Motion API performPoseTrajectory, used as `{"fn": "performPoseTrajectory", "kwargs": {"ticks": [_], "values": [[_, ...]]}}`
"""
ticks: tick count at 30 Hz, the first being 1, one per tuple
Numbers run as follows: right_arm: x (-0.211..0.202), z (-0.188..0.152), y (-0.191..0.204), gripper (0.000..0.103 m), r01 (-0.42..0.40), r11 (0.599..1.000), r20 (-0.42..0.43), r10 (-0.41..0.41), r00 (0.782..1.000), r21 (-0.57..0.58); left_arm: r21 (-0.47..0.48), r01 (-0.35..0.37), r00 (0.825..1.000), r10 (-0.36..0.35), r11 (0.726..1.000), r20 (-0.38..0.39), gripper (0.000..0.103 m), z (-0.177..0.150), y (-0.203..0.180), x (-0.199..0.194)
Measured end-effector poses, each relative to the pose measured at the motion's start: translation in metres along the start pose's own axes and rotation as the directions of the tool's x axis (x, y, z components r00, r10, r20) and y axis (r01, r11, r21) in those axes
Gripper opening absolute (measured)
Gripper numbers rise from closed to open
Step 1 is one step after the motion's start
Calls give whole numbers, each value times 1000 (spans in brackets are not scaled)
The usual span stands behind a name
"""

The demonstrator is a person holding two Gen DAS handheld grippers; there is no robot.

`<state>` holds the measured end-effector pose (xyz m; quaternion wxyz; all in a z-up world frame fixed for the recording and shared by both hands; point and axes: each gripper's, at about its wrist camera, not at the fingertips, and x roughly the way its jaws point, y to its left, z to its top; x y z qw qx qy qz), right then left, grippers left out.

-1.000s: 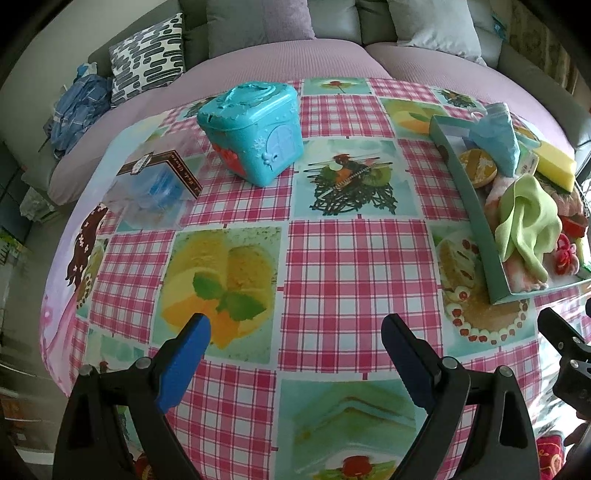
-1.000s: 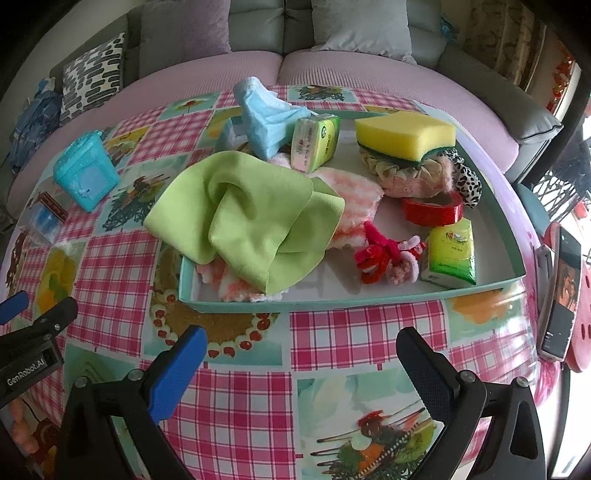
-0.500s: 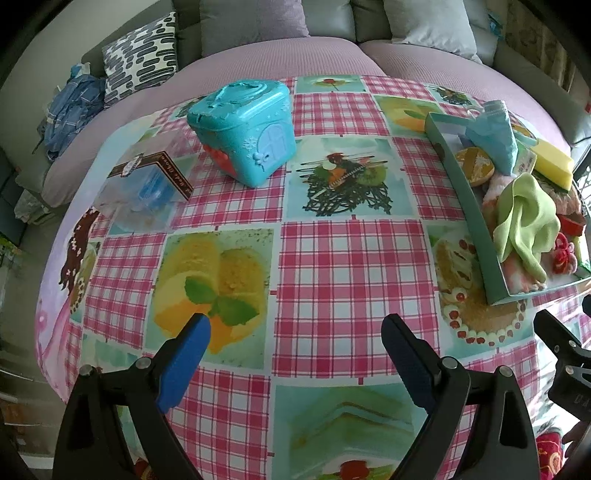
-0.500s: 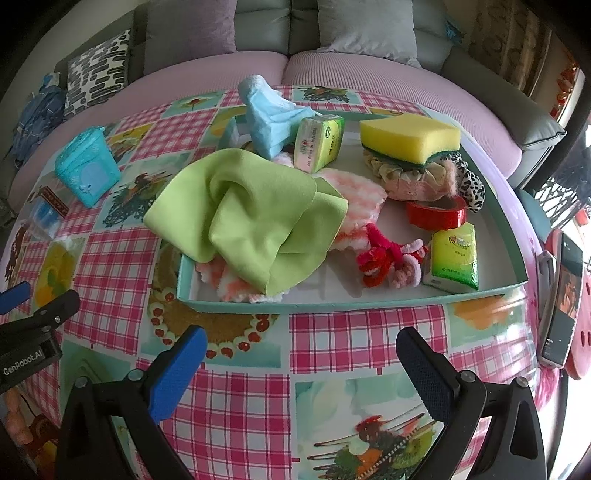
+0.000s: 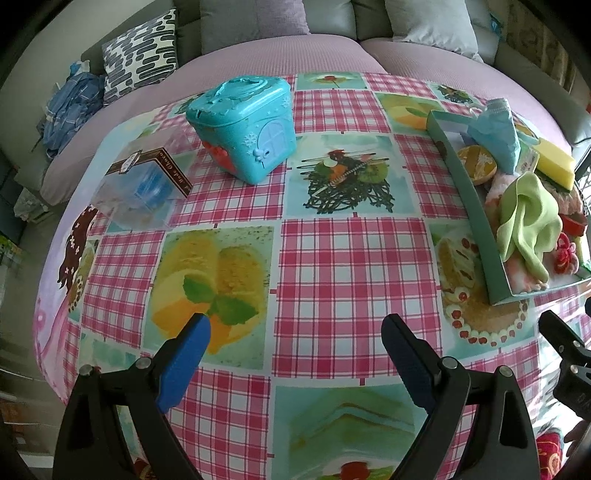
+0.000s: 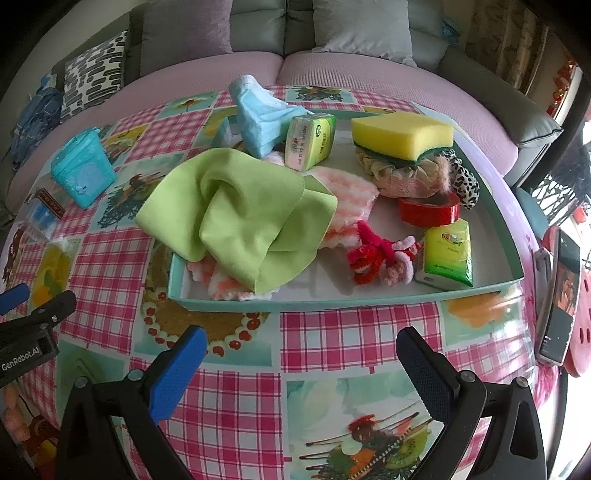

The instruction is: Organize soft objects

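Observation:
A teal tray (image 6: 369, 295) on the checked tablecloth holds a green cloth (image 6: 240, 214), a pink-white fluffy cloth (image 6: 347, 192), a blue face mask (image 6: 258, 114), a yellow sponge (image 6: 402, 133) on scrunchies, red yarn pieces (image 6: 373, 254), a red tape roll (image 6: 428, 210) and two tissue packs (image 6: 448, 258). My right gripper (image 6: 299, 354) is open and empty, just in front of the tray. My left gripper (image 5: 295, 343) is open and empty over the cloth, left of the tray (image 5: 476, 221). The green cloth (image 5: 528, 221) shows there too.
A turquoise house-shaped box (image 5: 243, 122) and a clear plastic box (image 5: 140, 188) stand at the table's far left. A phone (image 6: 557, 295) lies at the right edge. A sofa with cushions (image 6: 362, 29) curves behind the round table.
Both grippers have drawn back slightly and risen a little; the views show a bit more of the table. Nothing was grasped or moved.

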<state>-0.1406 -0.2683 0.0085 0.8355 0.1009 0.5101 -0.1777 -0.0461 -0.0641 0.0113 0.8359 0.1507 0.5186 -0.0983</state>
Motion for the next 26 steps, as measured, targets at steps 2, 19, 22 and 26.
{"fn": "performPoseTrajectory", "kwargs": {"ticks": [2, 19, 22, 26], "values": [[0, 0, -1, 103, 5, 1000, 2, -5, 1000, 5, 2, -2, 1000, 2, 1000, 0, 94, 0, 0, 0], [0, 0, -2, 103, 13, 1000, -1, -13, 1000, 8, -10, -15, 1000, 15, 1000, -14, 94, 1, 2, 3], [0, 0, -2, 103, 14, 1000, -1, -14, 1000, 7, -13, -9, 1000, 9, 1000, -4, 94, 1, 2, 0], [1, 0, -2, 103, 13, 1000, -1, -13, 1000, 6, -24, 11, 1000, -11, 1000, 1, 94, 0, 2, -3]]}}
